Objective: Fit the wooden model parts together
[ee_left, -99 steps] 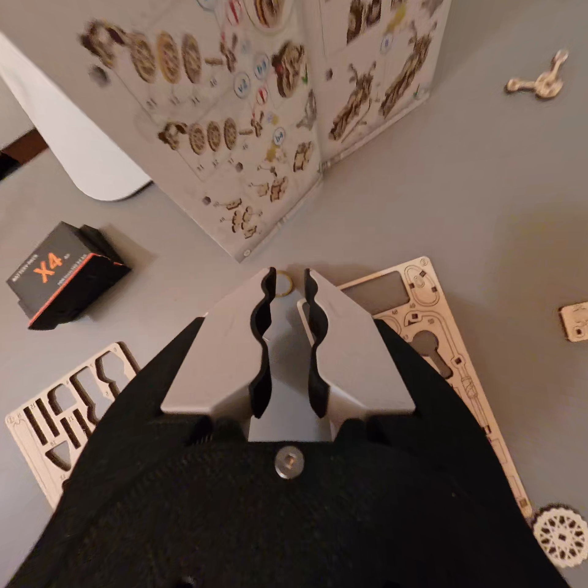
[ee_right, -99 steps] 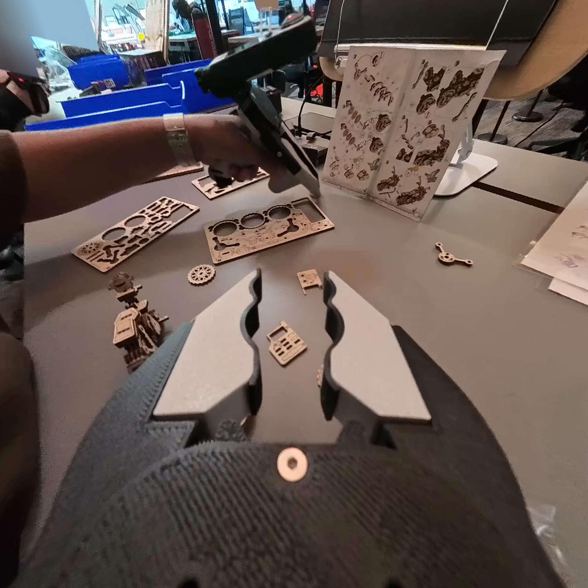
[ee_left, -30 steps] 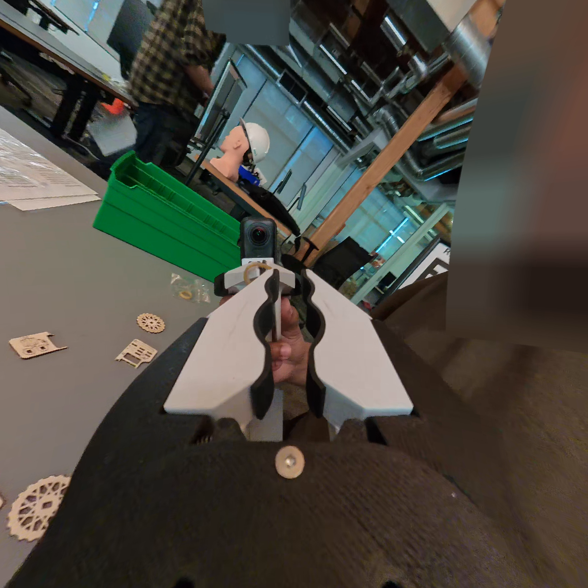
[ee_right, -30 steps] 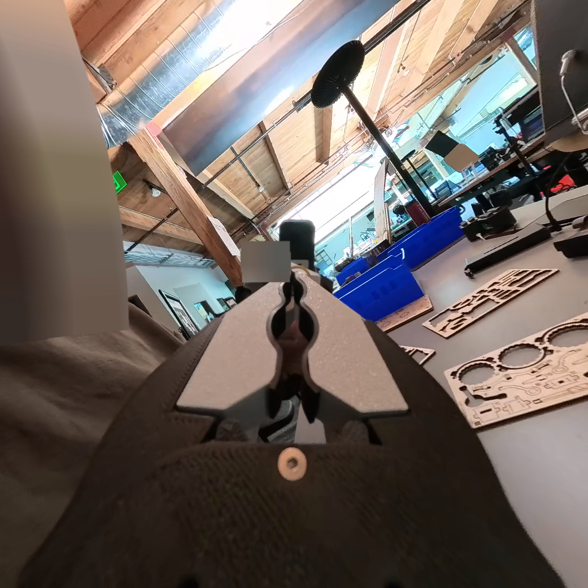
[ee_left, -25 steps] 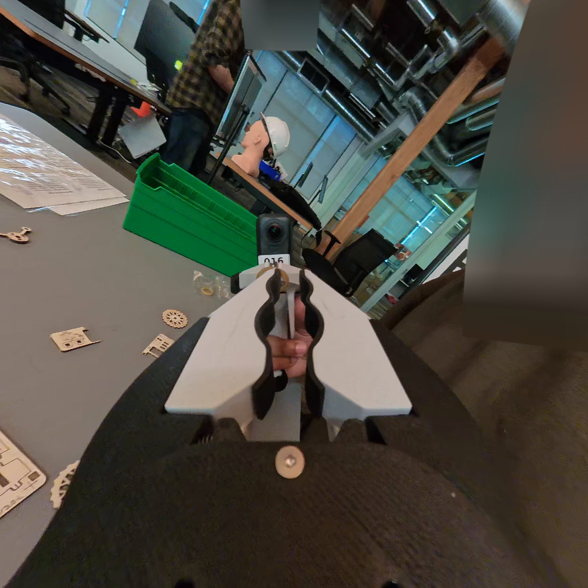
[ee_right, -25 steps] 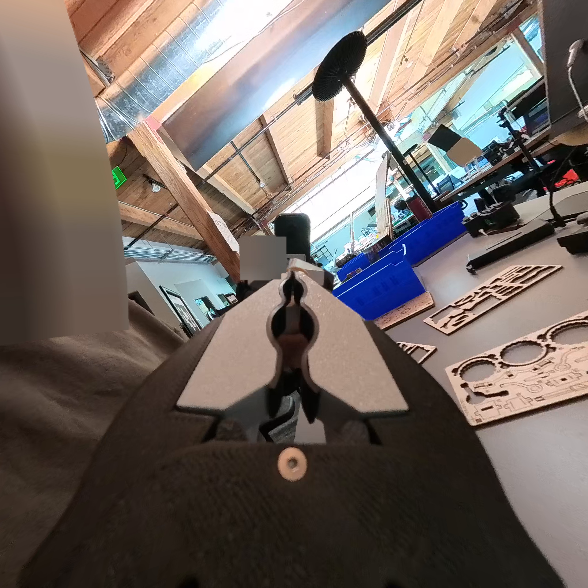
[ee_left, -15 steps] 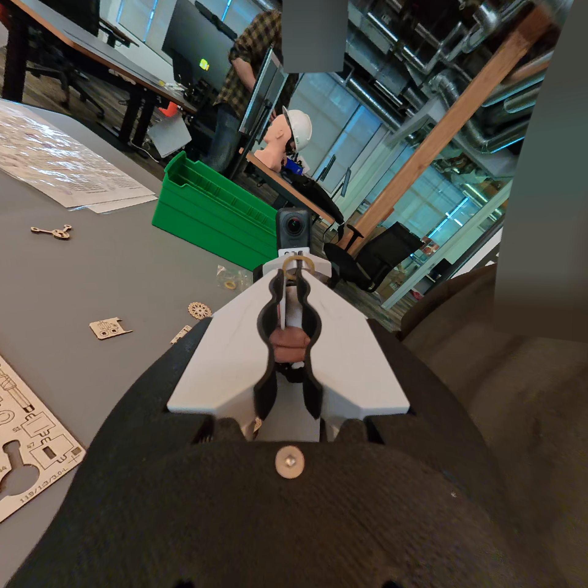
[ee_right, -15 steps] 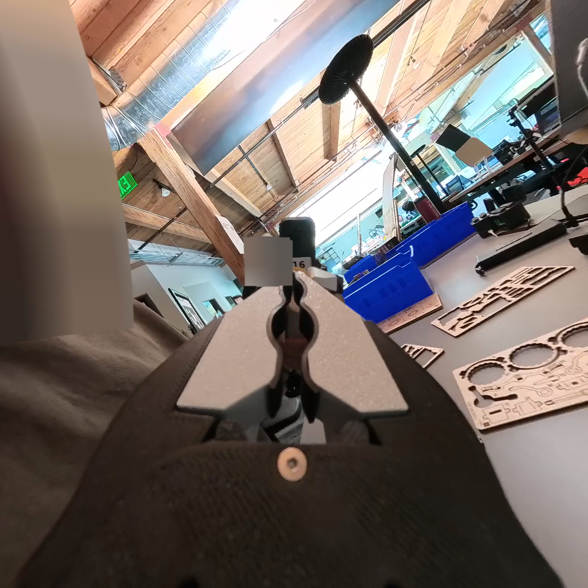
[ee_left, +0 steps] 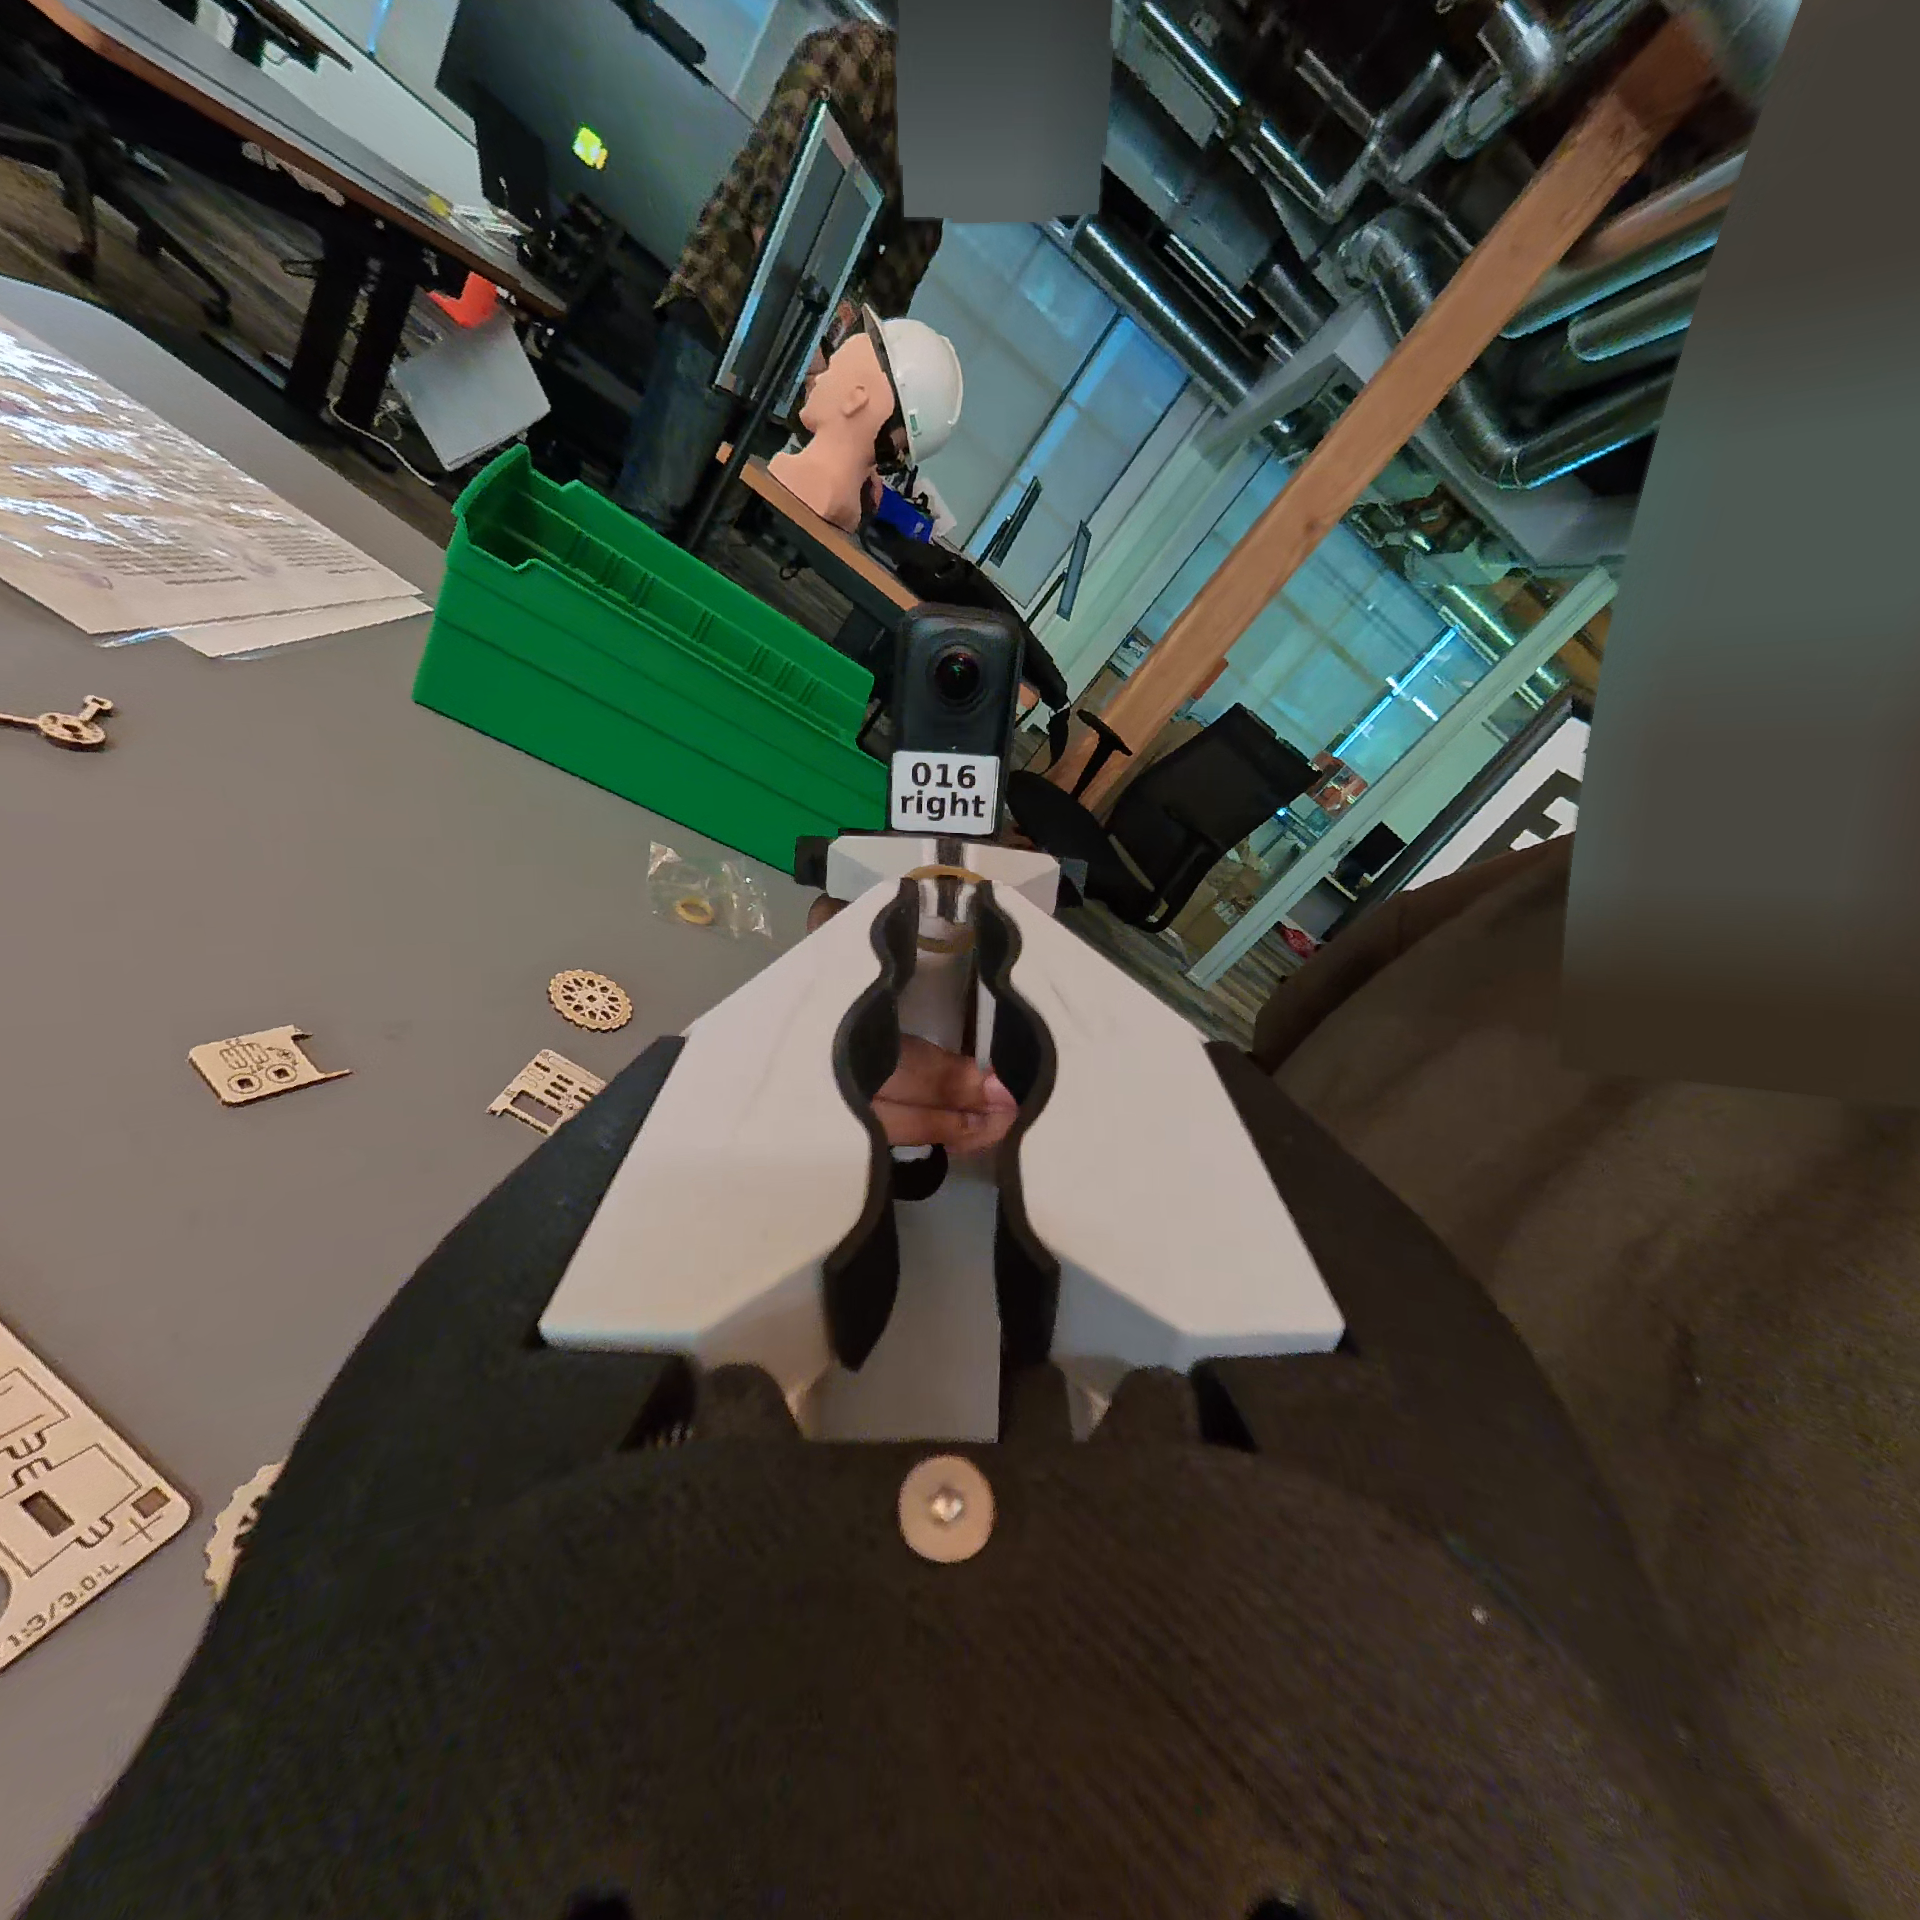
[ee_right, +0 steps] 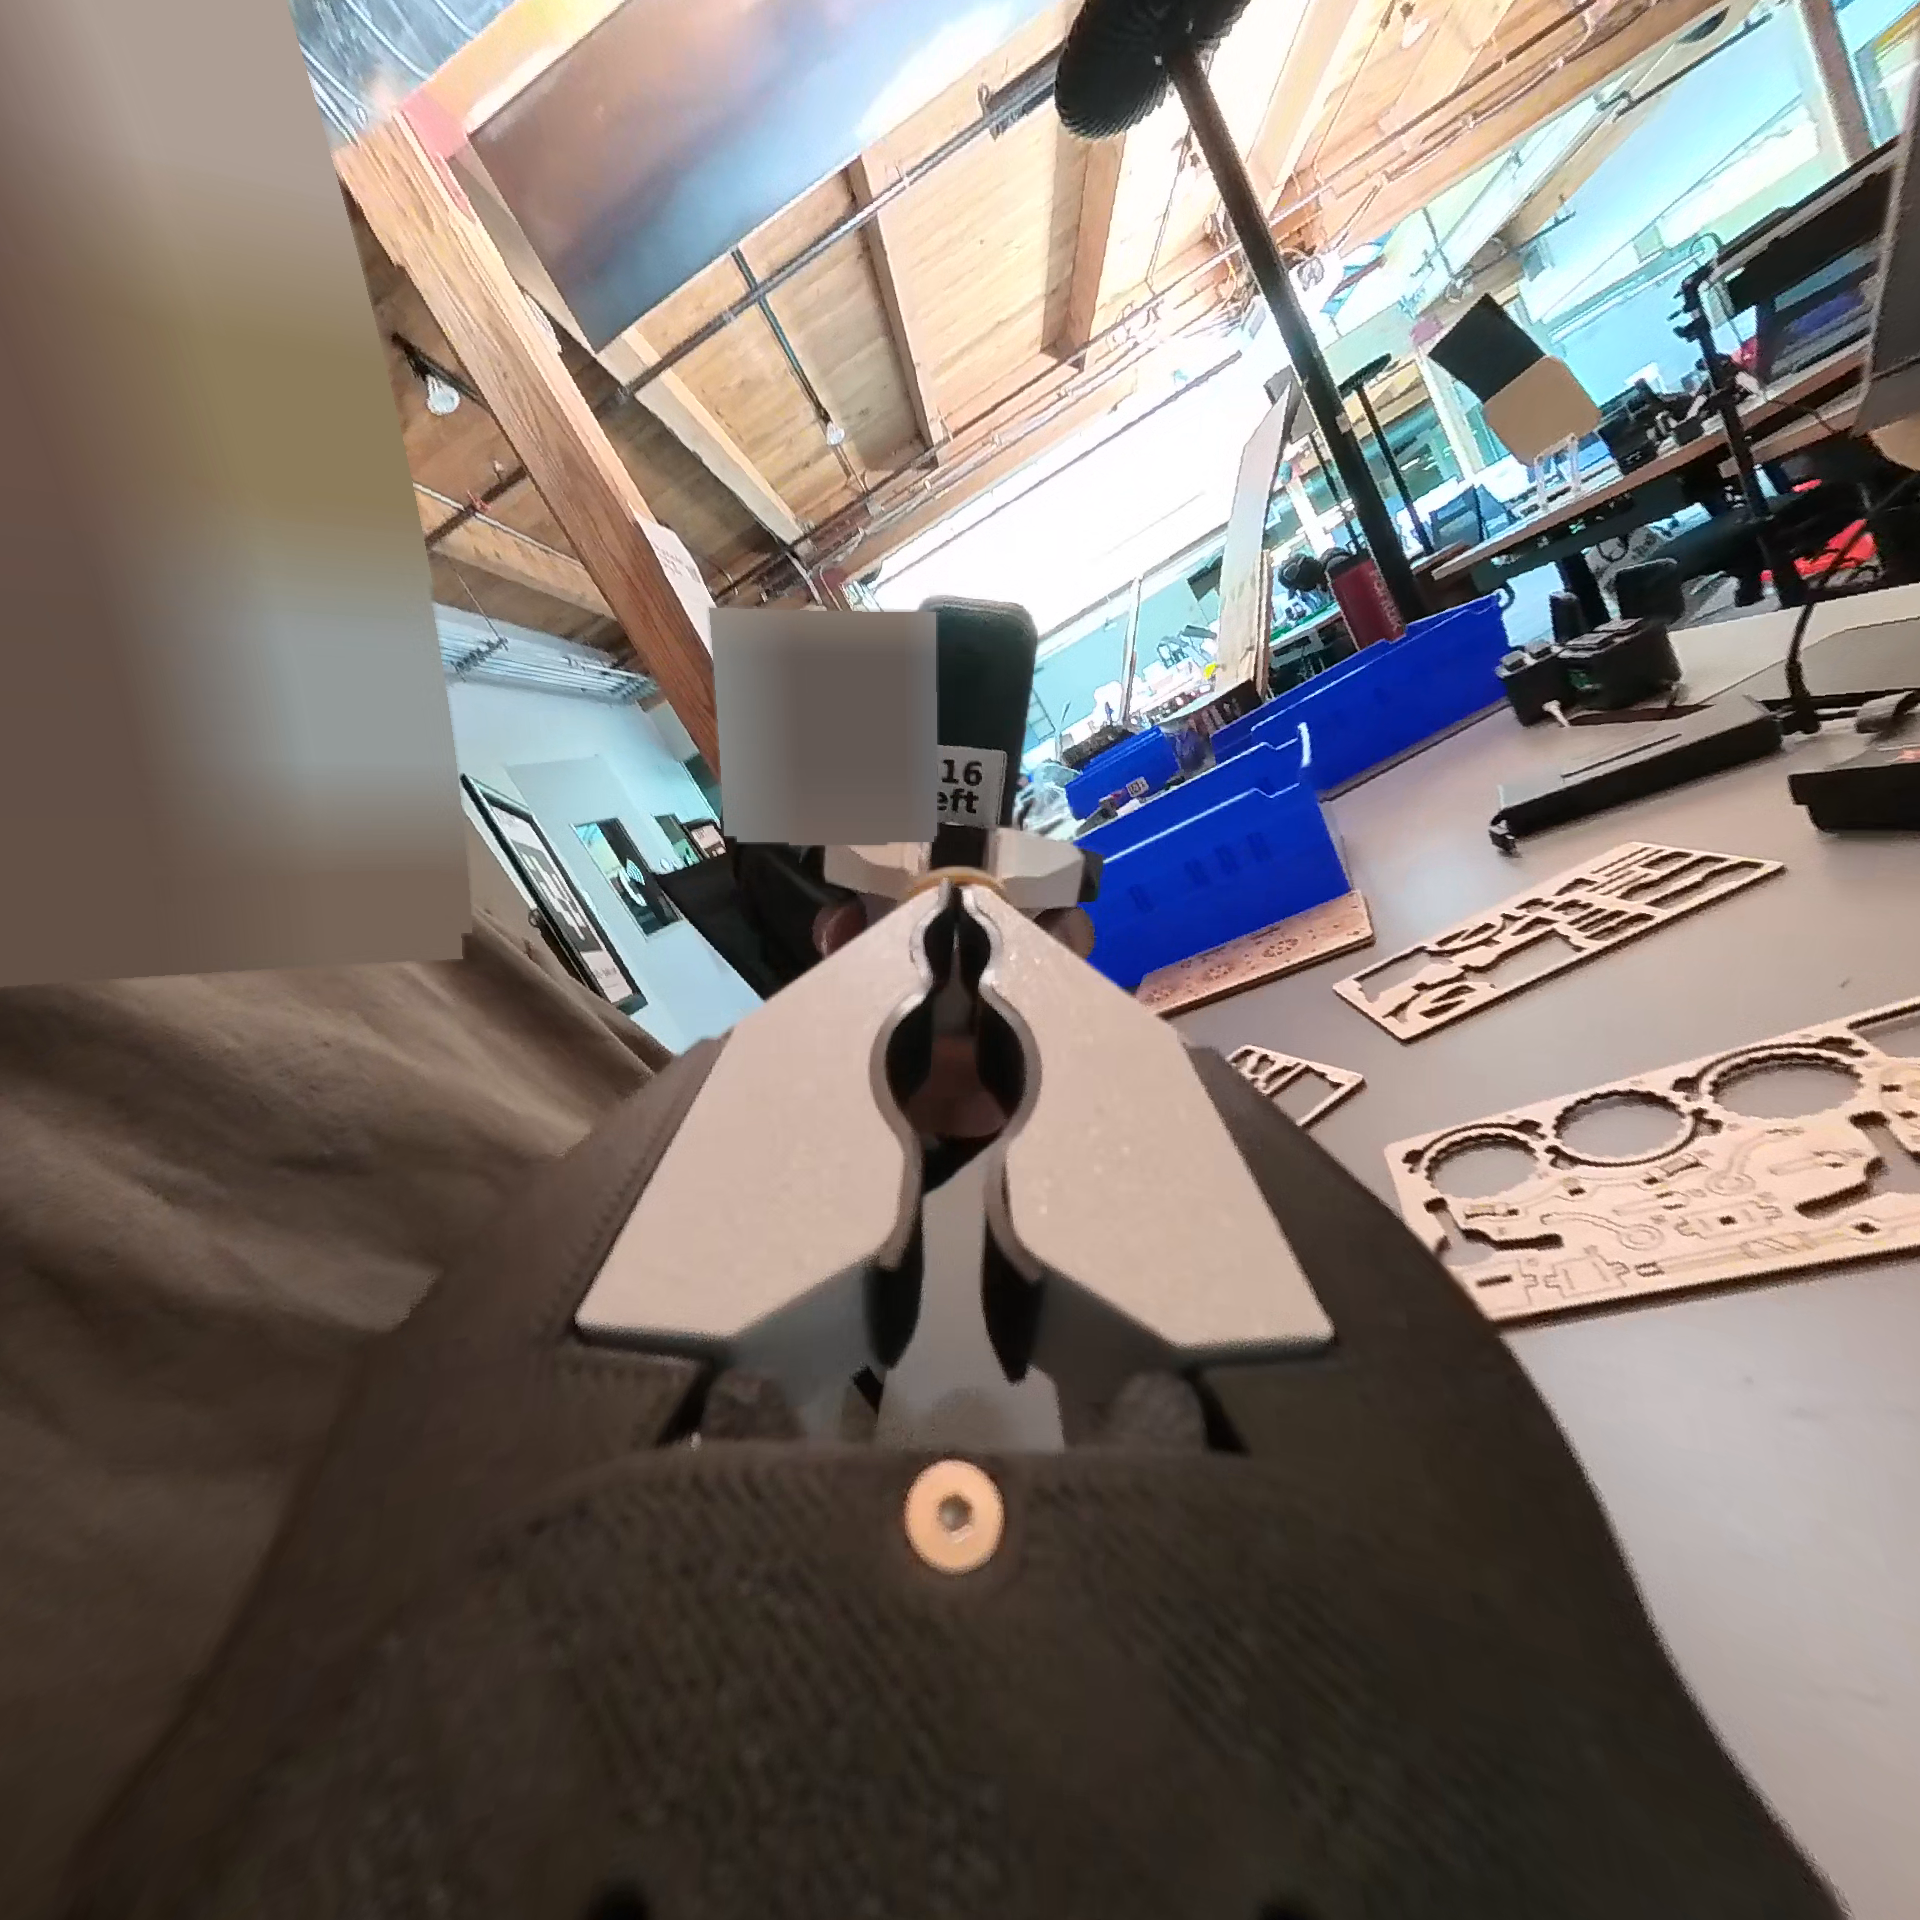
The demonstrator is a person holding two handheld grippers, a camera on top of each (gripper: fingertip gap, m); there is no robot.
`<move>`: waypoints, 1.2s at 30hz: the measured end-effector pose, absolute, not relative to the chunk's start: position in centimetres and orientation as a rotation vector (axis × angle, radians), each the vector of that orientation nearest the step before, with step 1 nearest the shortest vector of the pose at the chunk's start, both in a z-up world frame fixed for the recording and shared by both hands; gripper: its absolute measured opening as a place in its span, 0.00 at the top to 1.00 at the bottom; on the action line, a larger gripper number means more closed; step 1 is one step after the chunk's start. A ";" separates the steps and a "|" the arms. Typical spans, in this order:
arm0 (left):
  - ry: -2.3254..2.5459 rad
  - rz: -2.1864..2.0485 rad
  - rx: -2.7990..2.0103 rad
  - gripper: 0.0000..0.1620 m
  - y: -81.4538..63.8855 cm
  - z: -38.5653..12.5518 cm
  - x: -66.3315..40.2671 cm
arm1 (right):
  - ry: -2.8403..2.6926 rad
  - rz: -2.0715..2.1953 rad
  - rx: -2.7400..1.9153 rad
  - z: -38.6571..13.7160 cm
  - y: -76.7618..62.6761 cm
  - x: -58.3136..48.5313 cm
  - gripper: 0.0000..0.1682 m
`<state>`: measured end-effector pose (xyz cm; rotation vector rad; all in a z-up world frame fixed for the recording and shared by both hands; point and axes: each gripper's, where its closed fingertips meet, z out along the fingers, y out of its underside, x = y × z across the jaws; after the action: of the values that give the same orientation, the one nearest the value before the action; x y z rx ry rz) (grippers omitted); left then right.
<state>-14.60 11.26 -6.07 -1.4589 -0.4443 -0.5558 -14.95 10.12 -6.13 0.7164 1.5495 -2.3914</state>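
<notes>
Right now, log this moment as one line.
left gripper: shut, tip to tip with right | right gripper: shut | small wooden ring: between tips | loose parts: on table

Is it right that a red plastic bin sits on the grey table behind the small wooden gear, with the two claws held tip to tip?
Not quite: the bin is green, not red, as the left wrist view shows. It does sit on the grey table behind the small wooden gear, and the left claw meets the right claw tip to tip.

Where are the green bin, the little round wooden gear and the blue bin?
green bin (ee_left: 623, 665), left wrist view, front wall.
round wooden gear (ee_left: 590, 1000), left wrist view, its centre.
blue bin (ee_right: 1216, 862), right wrist view, near wall.
</notes>
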 end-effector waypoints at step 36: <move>-0.480 -0.517 -1.501 0.95 11.4 -7.2 -14.9 | 1.737 -2.398 0.812 -7.3 10.5 -15.6 0.99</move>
<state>-14.90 11.35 -7.21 -1.5014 -0.4800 -0.5166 -15.57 10.45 -7.32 0.8125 1.7368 -2.3979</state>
